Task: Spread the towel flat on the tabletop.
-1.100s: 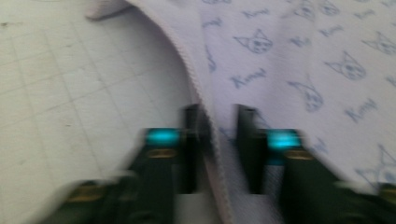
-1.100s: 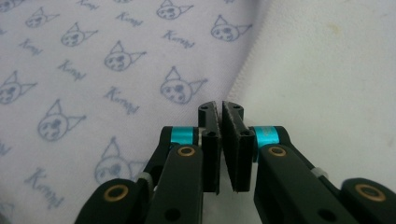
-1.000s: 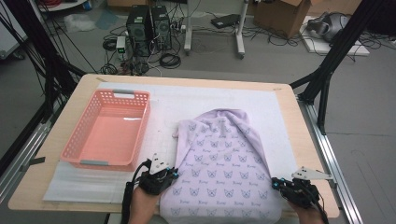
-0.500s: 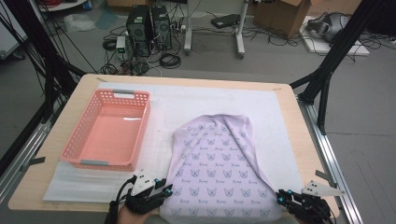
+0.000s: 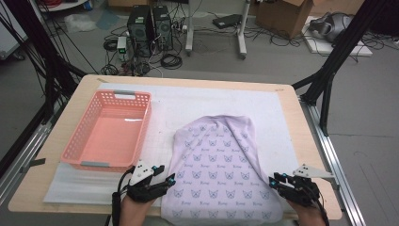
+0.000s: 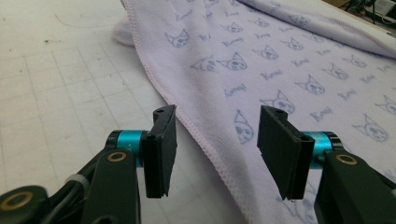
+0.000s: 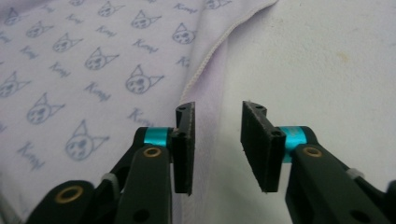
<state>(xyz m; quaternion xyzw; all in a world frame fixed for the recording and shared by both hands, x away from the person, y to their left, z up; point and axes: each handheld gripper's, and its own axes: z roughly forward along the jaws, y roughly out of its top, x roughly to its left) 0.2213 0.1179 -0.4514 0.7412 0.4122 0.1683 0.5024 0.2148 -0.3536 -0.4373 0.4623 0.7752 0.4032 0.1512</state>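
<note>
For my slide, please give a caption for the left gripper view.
Open left gripper above the stitched hem of a lilac cat-print cloth.

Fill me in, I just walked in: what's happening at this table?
A person is handling a lilac cat-print cloth with two hand-held grippers. The left gripper and right gripper sit at the cloth's near side edges; their jaws have just been opening and press on nothing, so the cloth lies released on the white mat. A pink basket stands to its left.
</note>
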